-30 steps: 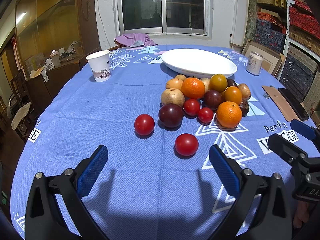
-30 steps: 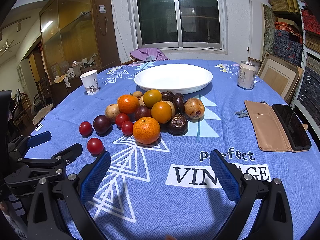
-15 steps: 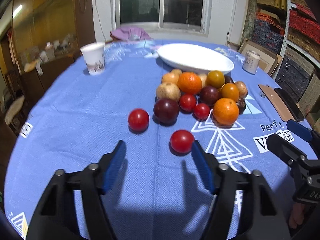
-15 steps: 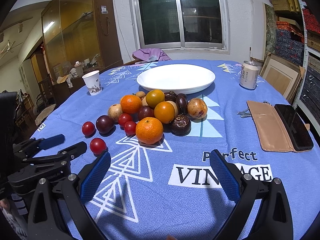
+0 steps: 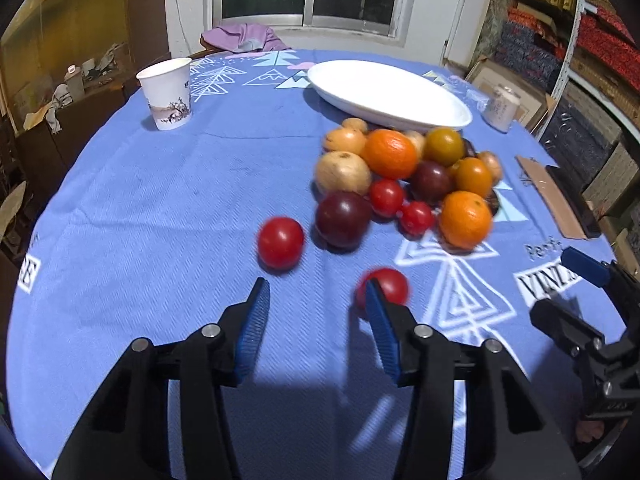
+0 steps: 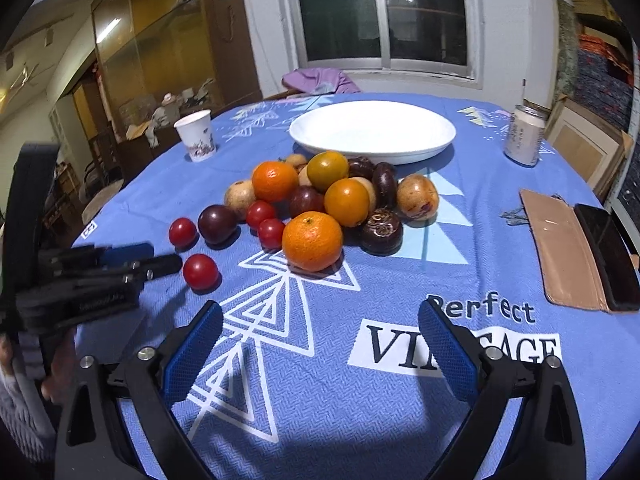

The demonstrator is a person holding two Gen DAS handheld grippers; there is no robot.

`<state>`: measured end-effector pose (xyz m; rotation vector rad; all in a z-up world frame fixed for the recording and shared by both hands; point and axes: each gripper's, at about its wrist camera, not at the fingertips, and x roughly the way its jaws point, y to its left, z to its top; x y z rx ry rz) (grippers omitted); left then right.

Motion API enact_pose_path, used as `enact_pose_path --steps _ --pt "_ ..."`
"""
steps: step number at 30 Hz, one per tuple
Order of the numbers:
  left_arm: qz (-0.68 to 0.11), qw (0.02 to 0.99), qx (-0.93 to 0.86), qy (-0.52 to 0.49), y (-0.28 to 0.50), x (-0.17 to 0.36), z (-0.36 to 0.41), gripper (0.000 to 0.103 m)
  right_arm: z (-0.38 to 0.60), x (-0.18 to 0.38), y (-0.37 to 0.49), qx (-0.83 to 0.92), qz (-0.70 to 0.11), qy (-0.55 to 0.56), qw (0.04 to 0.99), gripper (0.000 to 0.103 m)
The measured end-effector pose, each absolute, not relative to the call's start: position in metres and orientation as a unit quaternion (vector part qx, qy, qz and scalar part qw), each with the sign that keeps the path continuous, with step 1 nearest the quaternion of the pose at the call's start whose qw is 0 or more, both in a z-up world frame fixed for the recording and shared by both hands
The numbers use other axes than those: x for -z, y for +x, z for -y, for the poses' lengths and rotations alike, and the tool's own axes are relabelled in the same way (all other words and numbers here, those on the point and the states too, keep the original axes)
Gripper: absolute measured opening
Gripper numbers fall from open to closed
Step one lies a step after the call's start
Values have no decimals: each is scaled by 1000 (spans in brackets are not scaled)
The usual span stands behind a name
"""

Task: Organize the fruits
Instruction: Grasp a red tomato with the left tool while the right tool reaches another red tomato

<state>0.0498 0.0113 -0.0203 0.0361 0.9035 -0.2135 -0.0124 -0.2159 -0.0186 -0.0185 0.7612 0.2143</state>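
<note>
Plainly, the coming move is judged to turn on how the near red tomato (image 5: 386, 285) lies from the left gripper (image 5: 316, 312). In the left wrist view the tomato is not seen between the two blue pads; it sits just beyond the tip of the right-hand pad, partly hidden by it, so it is offset toward that side of the gripper's line. Nothing is held: the jaws are closing and have come to a narrow gap, with only blue cloth seen between them. A shift toward the tomato and a wider gap would probably be needed before it could be taken.

Taking the white plate (image 5: 400, 112) as the landmark, the heap of fruit (image 5: 404, 172) is found touching or just beside its near rim, on the blue tablecloth (image 5: 160, 208). The near red tomato lies well on the near side of that heap, apart from it, and a second red tomato (image 5: 280, 242) lies further from the plate's centre line, beside a dark plum (image 5: 343, 218). Being round, the tomato offers no long axis to align with.

In the right wrist view the right gripper (image 6: 320, 344) is seen wide, its jaws just starting to close on nothing, over the printed lettering; the tomato (image 6: 200, 271) is seen nearer the left gripper (image 6: 160, 262), whose tips nearly reach it.
</note>
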Motion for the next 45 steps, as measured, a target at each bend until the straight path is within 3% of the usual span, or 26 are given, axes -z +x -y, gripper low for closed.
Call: enact_pose_path --steps 2,8,18,20,22,25,29,31,38,42,45 --pt "-439 893 95 23 62 21 -17 44 216 20 -7 -116 -382 -7 917 85" --pt "-464 878 115 31 92 36 -18 39 221 23 -2 -122 -385 5 915 85" --pt "-441 887 121 61 104 41 -13 31 219 25 -3 -128 -381 6 916 84" --pt "-437 889 117 73 101 41 -11 31 218 26 -3 -131 -384 5 914 74" --pt "-437 889 113 76 99 40 -11 30 217 28 1 -132 -395 9 909 54" --pt "-436 892 106 51 99 34 -23 30 205 29 8 -156 -422 13 893 44" --pt "-414 905 101 9 93 19 -44 30 165 16 11 -195 -415 -23 888 45" --pt "-406 909 94 4 91 15 -49 30 142 10 12 -209 -400 -49 891 66" --pt "-401 912 87 -15 90 10 -60 30 110 25 27 -202 -403 -100 887 68" --pt "-400 912 87 -21 91 9 -63 30 107 38 31 -202 -415 -107 881 57" --pt "-400 912 86 -17 91 10 -62 30 103 47 36 -211 -425 -109 874 34"
